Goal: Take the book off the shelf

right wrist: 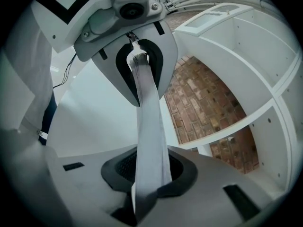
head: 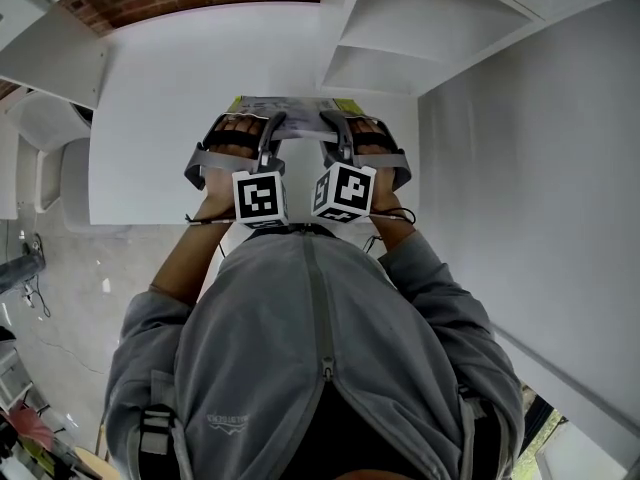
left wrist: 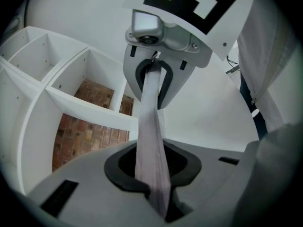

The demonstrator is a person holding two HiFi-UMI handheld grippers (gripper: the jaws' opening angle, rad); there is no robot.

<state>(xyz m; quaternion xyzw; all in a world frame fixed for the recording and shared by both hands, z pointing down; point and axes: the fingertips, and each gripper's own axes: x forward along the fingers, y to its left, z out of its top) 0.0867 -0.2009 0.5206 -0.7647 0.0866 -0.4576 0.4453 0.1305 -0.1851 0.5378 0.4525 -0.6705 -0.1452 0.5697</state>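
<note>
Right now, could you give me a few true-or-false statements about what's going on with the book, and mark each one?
1. The left gripper and right gripper both clamp the book. True.
2. The book sits inside a shelf compartment. False: it is held out in the open, in front of the person.
3. Brick shows behind the shelf. True.
4. The person's jacket is red. False: it is grey.
</note>
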